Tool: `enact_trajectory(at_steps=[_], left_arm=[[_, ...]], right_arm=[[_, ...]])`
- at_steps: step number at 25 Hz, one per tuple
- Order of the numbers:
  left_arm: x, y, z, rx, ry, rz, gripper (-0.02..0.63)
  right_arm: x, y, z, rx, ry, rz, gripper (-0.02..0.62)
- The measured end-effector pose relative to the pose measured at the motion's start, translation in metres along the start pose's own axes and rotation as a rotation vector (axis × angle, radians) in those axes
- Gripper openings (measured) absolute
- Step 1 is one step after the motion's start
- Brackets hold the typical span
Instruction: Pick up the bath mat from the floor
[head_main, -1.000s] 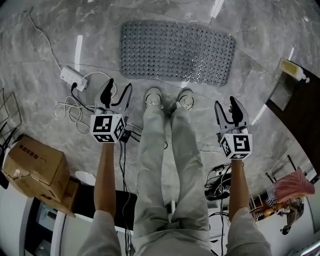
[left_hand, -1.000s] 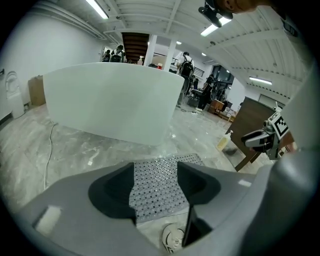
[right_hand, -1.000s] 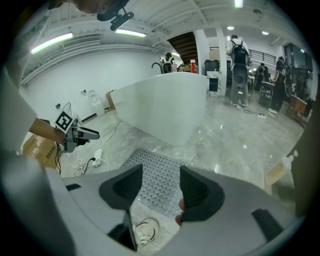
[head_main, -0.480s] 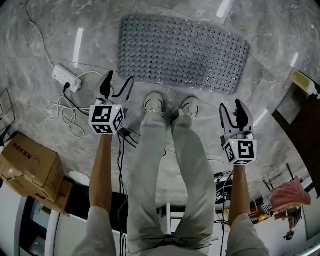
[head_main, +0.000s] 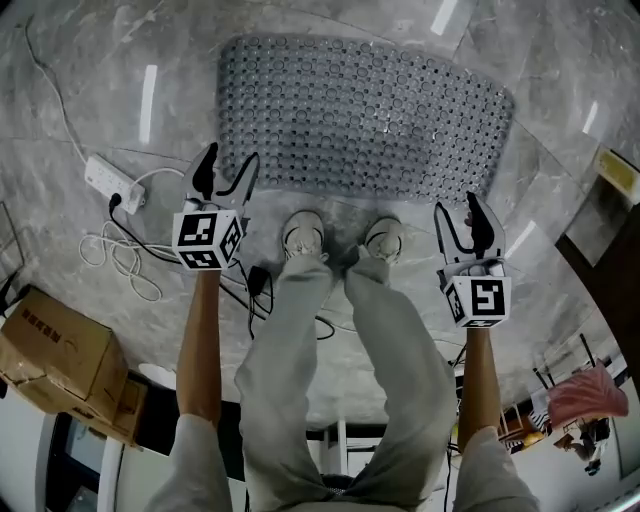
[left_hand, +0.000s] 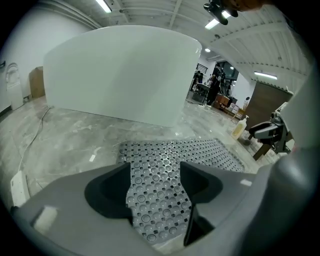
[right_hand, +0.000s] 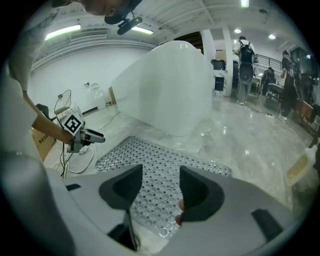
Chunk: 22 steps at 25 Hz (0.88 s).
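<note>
A: Which step?
B: Approach. The bath mat (head_main: 365, 120) lies flat on the floor (head_main: 80, 90). The left tool (head_main: 228, 165), its jaws just been opening, and the right tool (head_main: 455, 212) both gape empty near its front edge.
A: Next?
B: Probably reach that edge, then clamp.

Left gripper (head_main: 232, 152) newly widened; right gripper (head_main: 453, 203) splayed.

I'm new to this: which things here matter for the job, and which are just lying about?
Job: grey studded rubber bath mat; left hand-held gripper; right hand-held gripper.
Lying about: white power strip; brown cardboard box.
</note>
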<state>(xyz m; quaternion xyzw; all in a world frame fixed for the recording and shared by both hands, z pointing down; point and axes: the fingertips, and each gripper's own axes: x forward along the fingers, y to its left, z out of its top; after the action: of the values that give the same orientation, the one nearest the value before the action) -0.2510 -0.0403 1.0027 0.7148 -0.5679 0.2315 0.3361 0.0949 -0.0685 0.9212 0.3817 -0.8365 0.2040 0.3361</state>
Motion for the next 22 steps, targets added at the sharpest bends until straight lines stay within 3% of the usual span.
enact_trajectory(at_steps=[13, 22], left_arm=[[0.063, 0.049, -0.052, 0.024, 0.005, 0.035, 0.299], [0.083, 0.091, -0.069, 0.002, 0.037, 0.048, 0.307]], right_arm=[[0.083, 0.012, -0.043, -0.044, 0.001, 0.059, 0.213], [0.123, 0.032, -0.040, -0.103, -0.008, 0.129, 0.213]])
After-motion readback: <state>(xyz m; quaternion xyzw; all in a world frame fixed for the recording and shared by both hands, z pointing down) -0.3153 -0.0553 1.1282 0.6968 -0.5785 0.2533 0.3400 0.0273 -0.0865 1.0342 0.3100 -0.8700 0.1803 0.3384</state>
